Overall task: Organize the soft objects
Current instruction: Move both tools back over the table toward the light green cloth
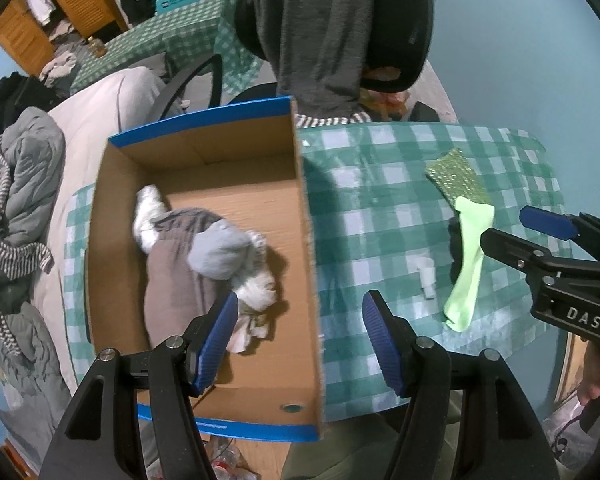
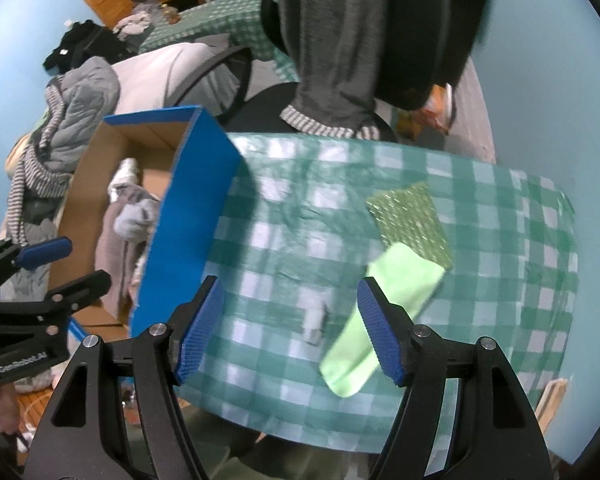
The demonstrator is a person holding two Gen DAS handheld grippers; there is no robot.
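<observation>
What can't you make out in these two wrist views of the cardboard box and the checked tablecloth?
- Small white object on the green checked tablecloth: motion-blurred in the right wrist view, too small in the left.
- Bottom of the pile of grey and white fabric in the blue-edged cardboard box: covered by upper pieces.
- Light green sock: partly behind a right gripper finger.

Black claw [image 1: 300, 344] frames, ribbed blue pads [image 1: 216, 344], silver screws, white lettering
</observation>
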